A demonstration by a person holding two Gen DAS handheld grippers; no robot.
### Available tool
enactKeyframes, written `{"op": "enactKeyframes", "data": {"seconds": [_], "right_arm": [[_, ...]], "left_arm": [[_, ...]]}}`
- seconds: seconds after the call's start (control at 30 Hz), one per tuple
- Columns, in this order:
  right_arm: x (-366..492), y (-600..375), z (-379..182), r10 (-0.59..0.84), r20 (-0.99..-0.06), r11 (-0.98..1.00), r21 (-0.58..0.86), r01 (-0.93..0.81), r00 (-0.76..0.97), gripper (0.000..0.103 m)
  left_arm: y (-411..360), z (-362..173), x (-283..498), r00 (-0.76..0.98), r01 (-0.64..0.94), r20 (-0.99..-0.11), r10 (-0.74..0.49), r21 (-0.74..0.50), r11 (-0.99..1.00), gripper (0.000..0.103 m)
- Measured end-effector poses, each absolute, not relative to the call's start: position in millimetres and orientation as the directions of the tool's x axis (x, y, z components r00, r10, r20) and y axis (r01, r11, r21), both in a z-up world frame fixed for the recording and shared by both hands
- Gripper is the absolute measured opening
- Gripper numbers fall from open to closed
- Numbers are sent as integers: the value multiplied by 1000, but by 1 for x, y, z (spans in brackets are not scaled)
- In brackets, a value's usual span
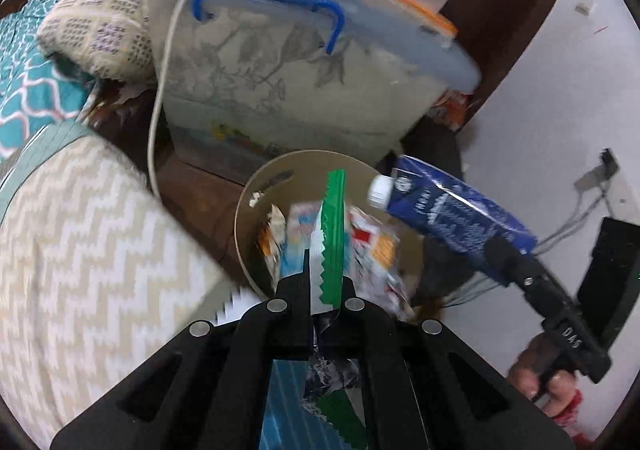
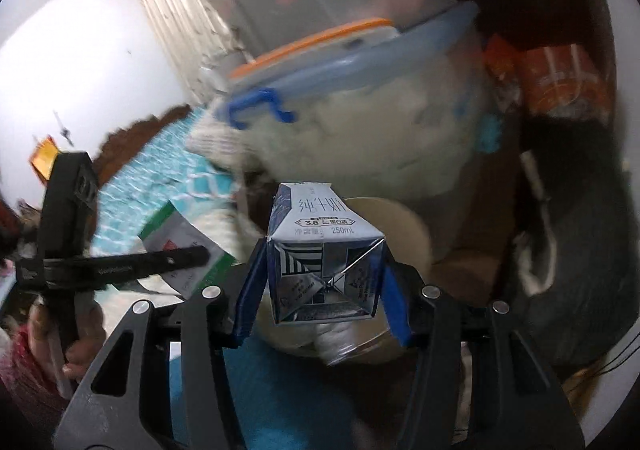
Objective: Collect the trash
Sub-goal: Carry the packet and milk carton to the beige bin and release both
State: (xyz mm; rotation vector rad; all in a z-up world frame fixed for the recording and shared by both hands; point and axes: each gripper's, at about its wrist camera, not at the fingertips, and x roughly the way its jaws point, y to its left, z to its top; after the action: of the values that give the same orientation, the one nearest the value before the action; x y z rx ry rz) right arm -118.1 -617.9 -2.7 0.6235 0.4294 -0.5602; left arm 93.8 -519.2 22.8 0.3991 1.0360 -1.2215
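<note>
Milk carton (image 2: 324, 250) gripped in right tongs (image 2: 320, 282); green-edged wrapper (image 1: 332, 238) pinched in left tongs (image 1: 320, 290).

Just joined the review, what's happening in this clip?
A person is collecting trash with a hand-held gripper in each hand. The left hand-held gripper is shut on a green-edged wrapper, above a round tan bin that already holds wrappers. The right hand-held gripper grips a blue milk carton by its base, close by the same bin.

Dim, motion-blurred (fisheye-warped edges).
</note>
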Motion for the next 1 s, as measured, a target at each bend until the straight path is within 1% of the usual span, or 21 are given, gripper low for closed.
{"op": "enactKeyframes", "data": {"seconds": [0.1, 0.23, 0.27, 0.3, 0.33, 0.4, 0.43, 0.5, 0.63, 0.67, 0.73, 0.8, 1.0], "right_arm": [[-109, -647, -15, -339, -591, 664, 401, 631, 732, 54], [-97, -667, -31, -337, -640, 666, 357, 656, 690, 54], [-93, -671, -34, -342, -647, 668, 342, 661, 681, 54], [-88, -673, -37, -350, -655, 671, 323, 667, 669, 54], [-82, -675, -40, -355, -665, 676, 304, 672, 657, 54], [-71, -677, -47, -345, -679, 686, 289, 668, 648, 55], [-66, -679, -51, -335, -687, 692, 284, 663, 645, 55], [-55, -677, -56, -330, -696, 711, 261, 652, 638, 56], [-45, -667, -57, -312, -698, 734, 254, 630, 645, 61], [-45, -665, -56, -308, -694, 737, 259, 625, 650, 62], [-47, -658, -50, -314, -681, 742, 259, 619, 661, 69], [-53, -648, -42, -337, -660, 745, 249, 619, 671, 72], [-70, -623, -18, -373, -602, 745, 259, 614, 706, 72]], "left_arm": [[-551, 5, 100, 2, 915, -854, -520, -209, 346, 1], [-585, -20, 100, 44, 938, -899, -435, -113, 327, 1], [-592, -27, 99, 53, 942, -908, -415, -92, 321, 2], [-596, -31, 98, 65, 946, -913, -403, -73, 317, 6], [-602, -36, 96, 81, 950, -919, -387, -46, 308, 12], [-607, -41, 90, 125, 955, -918, -375, 8, 298, 55], [-609, -40, 87, 164, 954, -911, -379, 49, 296, 61], [-609, -37, 82, 196, 956, -899, -392, 85, 282, 60], [-598, -23, 82, 192, 956, -879, -437, 67, 285, 61], [-592, -16, 83, 192, 955, -869, -456, 58, 291, 63], [-582, -2, 86, 183, 952, -847, -499, 26, 306, 65], [-571, 12, 89, 174, 947, -827, -534, -8, 320, 66], [-524, 51, 95, 156, 927, -765, -625, -105, 359, 66]]}}
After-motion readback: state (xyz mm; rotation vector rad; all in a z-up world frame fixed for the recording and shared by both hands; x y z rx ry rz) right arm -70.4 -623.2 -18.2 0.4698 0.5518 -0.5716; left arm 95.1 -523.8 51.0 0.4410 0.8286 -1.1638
